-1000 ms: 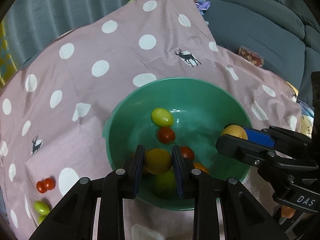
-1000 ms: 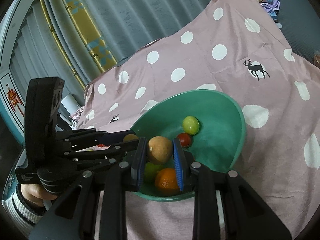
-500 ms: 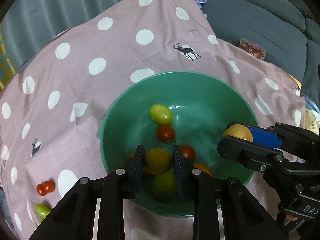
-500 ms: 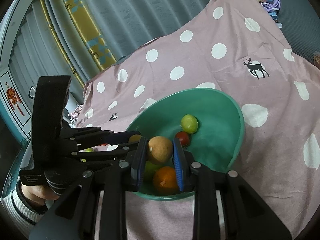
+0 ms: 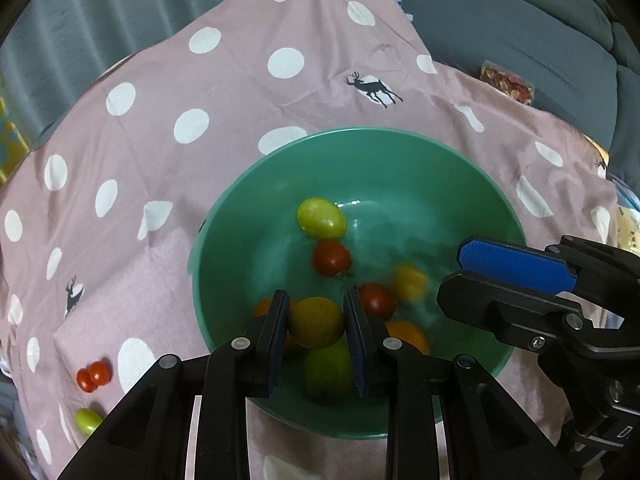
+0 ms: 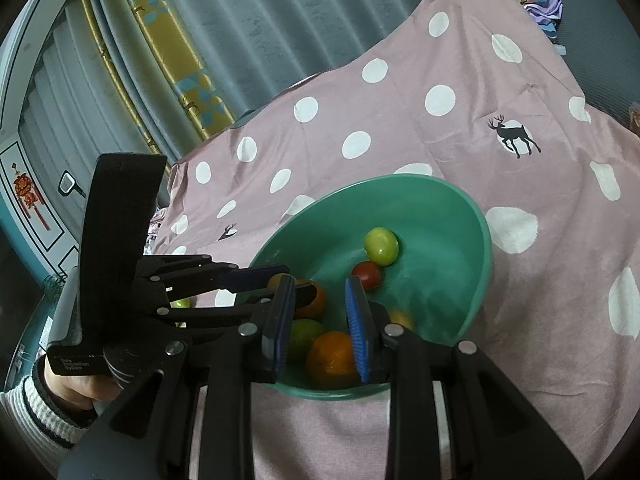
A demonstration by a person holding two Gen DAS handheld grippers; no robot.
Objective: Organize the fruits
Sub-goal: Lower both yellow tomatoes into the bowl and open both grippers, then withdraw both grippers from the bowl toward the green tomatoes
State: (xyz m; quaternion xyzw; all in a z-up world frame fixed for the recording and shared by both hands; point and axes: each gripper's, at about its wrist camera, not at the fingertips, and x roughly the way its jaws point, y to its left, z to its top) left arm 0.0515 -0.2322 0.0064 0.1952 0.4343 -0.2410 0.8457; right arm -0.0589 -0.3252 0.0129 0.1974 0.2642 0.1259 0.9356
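A green bowl [image 5: 360, 134] on the pink dotted cloth holds several small fruits, among them a green one [image 5: 320, 218], a red one [image 5: 331, 258] and an orange one [image 6: 332, 354]. My left gripper [image 5: 316, 320] is over the bowl's near side, shut on a yellow-orange fruit [image 5: 316, 322]. My right gripper [image 6: 320, 320] reaches over the bowl's rim [image 6: 400, 178]; its jaws stand slightly apart with nothing between them. A blurred yellow fruit [image 5: 408, 282] lies loose in the bowl just beside its fingertips. A hand in a striped cuff [image 6: 60, 392] holds the left gripper.
Two red cherry tomatoes [image 5: 93, 376] and a green one [image 5: 88, 420] lie on the cloth [image 5: 180, 80] left of the bowl. A grey sofa [image 5: 520, 20] with a snack packet [image 5: 506, 86] is at the back right. Curtains [image 6: 260, 20] hang behind.
The tan fruit that sat between my right gripper's pads has dropped into the bowl. My left gripper still holds its fruit and has shifted slightly over the bowl.
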